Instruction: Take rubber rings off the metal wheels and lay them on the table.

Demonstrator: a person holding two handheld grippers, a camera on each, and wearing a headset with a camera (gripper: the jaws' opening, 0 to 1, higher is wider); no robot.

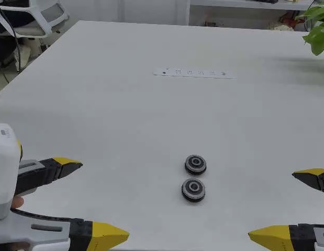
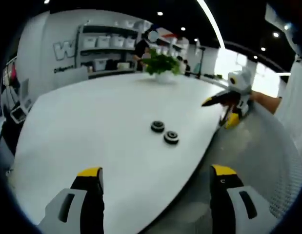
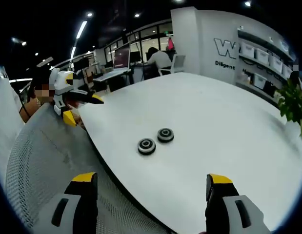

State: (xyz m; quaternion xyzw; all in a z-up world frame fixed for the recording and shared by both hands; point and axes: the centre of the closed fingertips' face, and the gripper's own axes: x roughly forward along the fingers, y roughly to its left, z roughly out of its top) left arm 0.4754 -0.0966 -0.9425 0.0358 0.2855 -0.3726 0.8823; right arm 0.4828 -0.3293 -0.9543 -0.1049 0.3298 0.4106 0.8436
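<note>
Lower middle of the head view: two metal wheels, one (image 1: 195, 164) just above the other (image 1: 193, 190), close together but apart, flat on the pale counter (image 1: 151, 120). Around each, a dark rubber ring (image 1: 186, 166), not yet taken off.

Lower left corner of the same view: left tongs (image 1: 93, 201), yellow-tipped, spread wide, holding nothing, well apart from the wheels. Lower right corner: right tongs (image 1: 282, 205), likewise spread wide and empty, yellow tips pointing inward. Upper middle of the frame: a white power strip (image 1: 193, 73) flat on the counter. Upper left: an office chair (image 1: 33, 21) beyond the counter's edge. Upper right edge: green leaves of a plant (image 1: 320, 31).

Left gripper view: own jaws up from the bottom, far apart, nothing between them. At frame centre, both wheels side by side on the counter, near its curved edge. At the right, the right tongs, over that edge. At the top middle, the plant on the far side of the counter.

Right gripper view: own jaws far apart at the bottom, nothing gripped. Just above frame centre, the two wheels, near each other. At the left, the left tongs, beside the counter's edge. At the right edge, the plant.
</note>
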